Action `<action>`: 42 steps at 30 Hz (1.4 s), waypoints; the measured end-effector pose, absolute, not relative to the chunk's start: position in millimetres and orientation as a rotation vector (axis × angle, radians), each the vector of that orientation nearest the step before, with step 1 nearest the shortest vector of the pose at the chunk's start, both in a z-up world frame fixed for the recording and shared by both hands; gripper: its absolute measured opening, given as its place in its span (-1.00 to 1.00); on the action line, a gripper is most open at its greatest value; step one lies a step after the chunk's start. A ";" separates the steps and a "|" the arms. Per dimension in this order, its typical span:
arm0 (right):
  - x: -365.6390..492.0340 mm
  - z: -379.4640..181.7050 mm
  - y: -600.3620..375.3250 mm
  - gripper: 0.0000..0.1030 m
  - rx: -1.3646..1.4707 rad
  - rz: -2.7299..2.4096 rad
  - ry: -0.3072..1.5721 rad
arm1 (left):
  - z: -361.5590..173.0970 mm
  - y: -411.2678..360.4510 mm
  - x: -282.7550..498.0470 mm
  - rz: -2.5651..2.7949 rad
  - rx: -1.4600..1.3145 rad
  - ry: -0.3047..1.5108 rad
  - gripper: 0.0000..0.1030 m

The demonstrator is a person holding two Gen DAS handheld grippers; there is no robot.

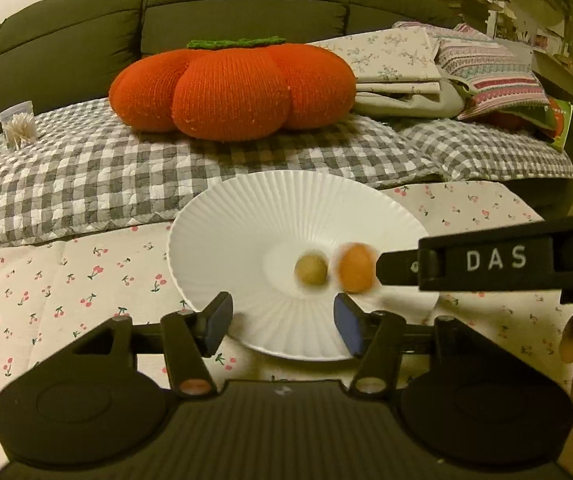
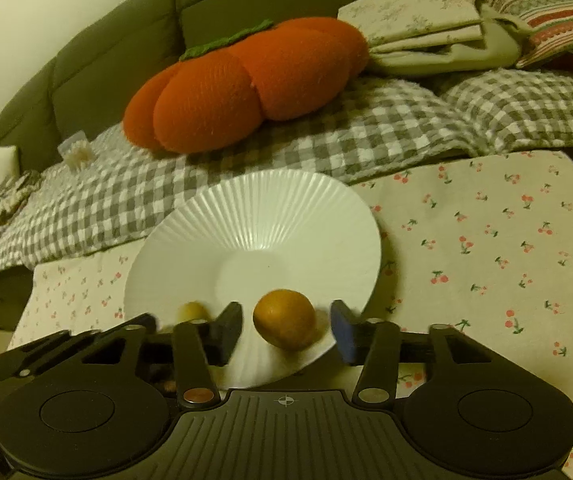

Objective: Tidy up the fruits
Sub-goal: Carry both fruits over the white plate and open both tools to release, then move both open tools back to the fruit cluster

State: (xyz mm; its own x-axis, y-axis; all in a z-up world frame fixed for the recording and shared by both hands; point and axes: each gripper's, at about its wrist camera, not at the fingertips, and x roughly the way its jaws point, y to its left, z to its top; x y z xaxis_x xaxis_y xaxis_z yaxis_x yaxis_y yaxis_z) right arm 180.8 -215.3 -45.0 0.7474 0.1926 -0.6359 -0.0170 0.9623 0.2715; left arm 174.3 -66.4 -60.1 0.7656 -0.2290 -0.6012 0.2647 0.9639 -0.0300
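Note:
A white fluted plate (image 1: 246, 208) (image 2: 270, 200) lies on a cherry-print cloth. On it rest a small green fruit (image 1: 311, 269) (image 2: 193, 311) and, just to its right, an orange fruit (image 1: 356, 268) (image 2: 284, 318), blurred in the left wrist view. My left gripper (image 1: 282, 322) is open over the plate's near rim, with nothing between its fingers. My right gripper (image 2: 286, 330) is open around the orange fruit, with a gap on each side of it. One right finger (image 1: 398, 270) shows beside the orange fruit in the left wrist view.
Behind the plate a grey checked blanket (image 1: 86, 176) covers a sofa and carries a big orange pumpkin cushion (image 1: 230, 88) (image 2: 242, 84). Folded linens (image 1: 426, 72) are stacked at the right, and a small tub of toothpicks (image 1: 18, 124) stands at the left. The cherry cloth (image 2: 486, 260) extends to the right.

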 end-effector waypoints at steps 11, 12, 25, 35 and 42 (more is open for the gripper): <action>166.4 -23.1 -215.2 0.03 0.266 0.105 0.685 | -36.4 -25.7 160.0 -0.234 -0.049 0.667 0.30; 164.3 -20.7 -216.0 0.06 0.272 0.105 0.681 | -34.7 -18.4 158.3 -0.226 -0.064 0.669 0.30; 123.4 -4.2 -230.6 0.22 0.351 0.077 0.665 | -30.9 12.6 125.0 -0.167 -0.156 0.742 0.32; 95.2 1.3 -201.3 0.31 0.323 0.125 0.715 | -27.3 9.5 82.9 -0.159 -0.117 0.760 0.46; 70.6 3.4 -190.3 0.34 0.304 0.138 0.726 | -28.8 13.6 66.0 -0.138 -0.133 0.785 0.48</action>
State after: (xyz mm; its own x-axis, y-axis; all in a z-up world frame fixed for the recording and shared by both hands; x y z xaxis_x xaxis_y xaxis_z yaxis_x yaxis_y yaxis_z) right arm 70.6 -190.3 3.4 0.7409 0.2280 -0.6317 -0.0190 0.9473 0.3197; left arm 66.0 13.6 -28.8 0.6994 -0.1731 -0.6934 0.0745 0.9826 -0.1702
